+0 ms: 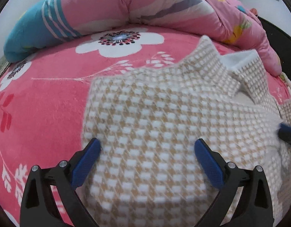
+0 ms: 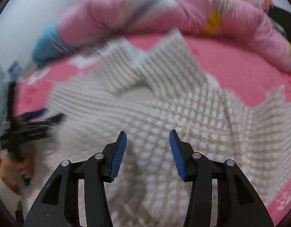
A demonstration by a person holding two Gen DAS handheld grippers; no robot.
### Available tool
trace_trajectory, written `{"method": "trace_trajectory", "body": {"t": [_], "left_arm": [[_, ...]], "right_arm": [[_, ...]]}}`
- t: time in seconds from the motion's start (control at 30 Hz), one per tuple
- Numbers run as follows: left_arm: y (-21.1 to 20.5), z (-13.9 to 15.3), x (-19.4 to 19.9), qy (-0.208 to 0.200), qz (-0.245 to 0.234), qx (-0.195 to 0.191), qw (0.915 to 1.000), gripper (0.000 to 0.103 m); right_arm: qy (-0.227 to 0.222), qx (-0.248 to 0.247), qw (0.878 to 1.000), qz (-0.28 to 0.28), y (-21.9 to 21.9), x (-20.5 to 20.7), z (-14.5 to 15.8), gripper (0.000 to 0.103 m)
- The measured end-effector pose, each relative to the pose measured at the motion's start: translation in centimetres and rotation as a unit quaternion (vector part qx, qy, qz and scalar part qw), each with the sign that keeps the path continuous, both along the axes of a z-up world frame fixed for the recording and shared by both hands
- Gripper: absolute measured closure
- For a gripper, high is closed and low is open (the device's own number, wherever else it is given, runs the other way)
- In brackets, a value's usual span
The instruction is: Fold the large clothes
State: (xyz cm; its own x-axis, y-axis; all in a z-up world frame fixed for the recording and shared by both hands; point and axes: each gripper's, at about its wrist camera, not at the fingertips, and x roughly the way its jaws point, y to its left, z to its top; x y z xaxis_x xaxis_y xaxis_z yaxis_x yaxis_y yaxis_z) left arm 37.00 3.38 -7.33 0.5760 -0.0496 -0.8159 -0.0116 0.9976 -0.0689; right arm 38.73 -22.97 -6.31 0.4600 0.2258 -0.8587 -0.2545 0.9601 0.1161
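Note:
A large beige-and-white checked knit garment (image 1: 164, 117) lies spread on a pink floral bed sheet (image 1: 41, 98), its collar (image 1: 238, 66) standing up at the far side. My left gripper (image 1: 147, 145) hovers open over the garment's near left part, the pads wide apart and pressing on nothing. The right gripper's blue tip (image 1: 287, 132) shows at the right edge. In the right wrist view the right gripper (image 2: 148, 133) is open above the garment (image 2: 164, 113), with only flat cloth under the gap. The left gripper (image 2: 31, 121), blurred, is at the left, held by a hand (image 2: 16, 168).
A thick pink quilt (image 1: 145, 1) with a blue striped end (image 1: 37, 30) lies bunched along the far side of the bed. Bare pink sheet (image 2: 240, 70) shows to the garment's right. A dark edge (image 1: 278, 32) borders the bed at the far right.

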Motion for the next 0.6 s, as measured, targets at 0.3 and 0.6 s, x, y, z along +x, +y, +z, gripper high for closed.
{"method": "trace_trajectory", "body": {"t": [0.3,0.6], "left_arm": [[0.8,2.4,-1.1,-0.046,-0.018,0.010,0.9987,0.005],[0.8,3.0,-2.4,-0.035,-0.004,0.029,0.9989,0.005]], "right_arm": [[-0.049,0.027,0.997,0.053,3.0,-1.8,4.7,0.055],[-0.016,-0.005,0.998,0.061,4.7,-3.4,3.5,0.043]]}}
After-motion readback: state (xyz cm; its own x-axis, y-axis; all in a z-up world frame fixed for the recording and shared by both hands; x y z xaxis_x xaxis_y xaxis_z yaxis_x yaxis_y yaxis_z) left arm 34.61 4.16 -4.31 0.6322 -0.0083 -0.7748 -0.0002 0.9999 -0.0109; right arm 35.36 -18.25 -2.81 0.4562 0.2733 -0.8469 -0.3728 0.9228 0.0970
